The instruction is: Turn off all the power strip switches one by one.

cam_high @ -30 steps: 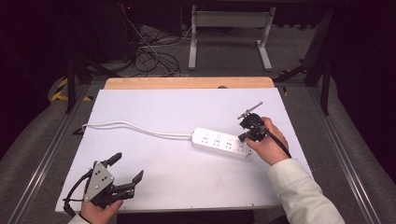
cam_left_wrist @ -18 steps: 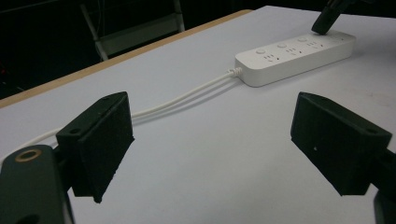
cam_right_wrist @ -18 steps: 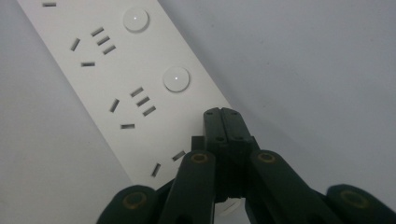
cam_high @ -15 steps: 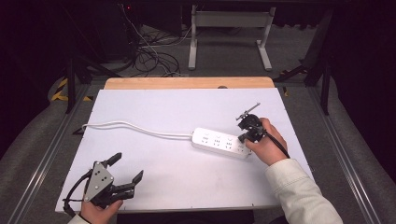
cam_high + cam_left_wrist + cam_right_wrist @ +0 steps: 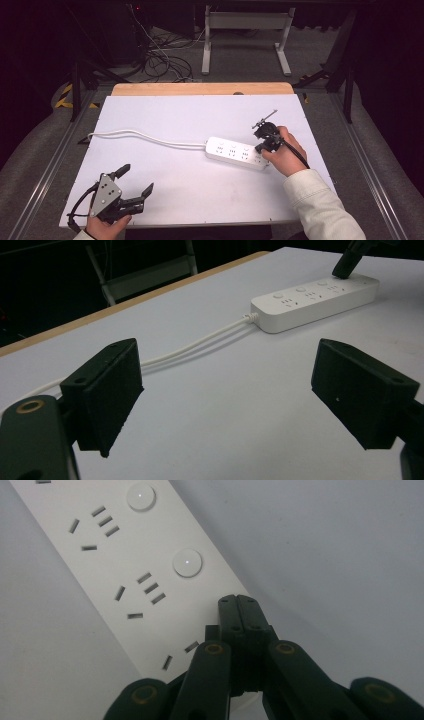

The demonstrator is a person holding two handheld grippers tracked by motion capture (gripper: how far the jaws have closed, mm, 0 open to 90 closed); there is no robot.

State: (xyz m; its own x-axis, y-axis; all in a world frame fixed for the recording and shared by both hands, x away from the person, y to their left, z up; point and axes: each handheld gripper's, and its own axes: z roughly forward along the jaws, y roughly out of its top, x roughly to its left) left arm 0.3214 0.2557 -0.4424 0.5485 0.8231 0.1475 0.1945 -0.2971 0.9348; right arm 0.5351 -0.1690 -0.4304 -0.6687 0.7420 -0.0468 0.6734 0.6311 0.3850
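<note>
At the lower left of the high view, the left gripper (image 5: 135, 192) rests low over the white worktop (image 5: 175, 120) with its fingers spread wide, nothing between them. Right of centre lies a white power strip (image 5: 235, 152); the right gripper (image 5: 264, 145), fingers pressed together, touches the strip's right end. The strip's white cable (image 5: 145, 137) trails left toward the worktop's left edge.
</note>
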